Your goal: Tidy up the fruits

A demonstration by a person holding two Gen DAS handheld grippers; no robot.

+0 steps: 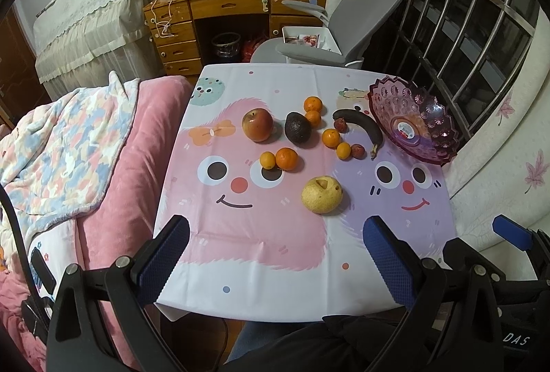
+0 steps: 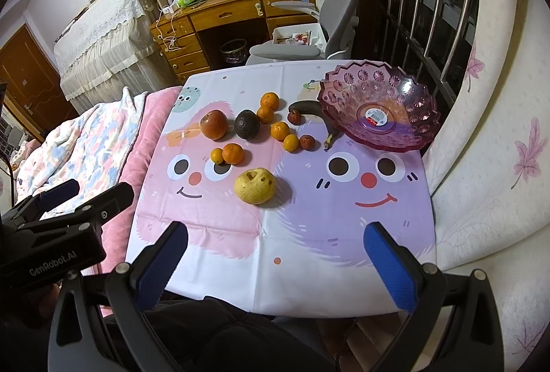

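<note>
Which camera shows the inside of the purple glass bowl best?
The right wrist view: the scalloped purple glass bowl faces the camera, its stickered floor showing in full. In the left wrist view the bowl looks tilted and foreshortened.

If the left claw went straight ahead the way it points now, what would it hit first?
Probably the pear: it lies nearest, just right of the open left claw's centre line, with bare cloth before it. Depth is unclear, so the claw might pass over it.

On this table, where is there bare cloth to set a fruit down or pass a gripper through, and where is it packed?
Free: the near strip of tablecloth between the pear and the table's near edge, and the patch right of the pear, in front of the bowl. Crowded: the far middle, where the apple, avocado, oranges and banana sit close together.
</note>
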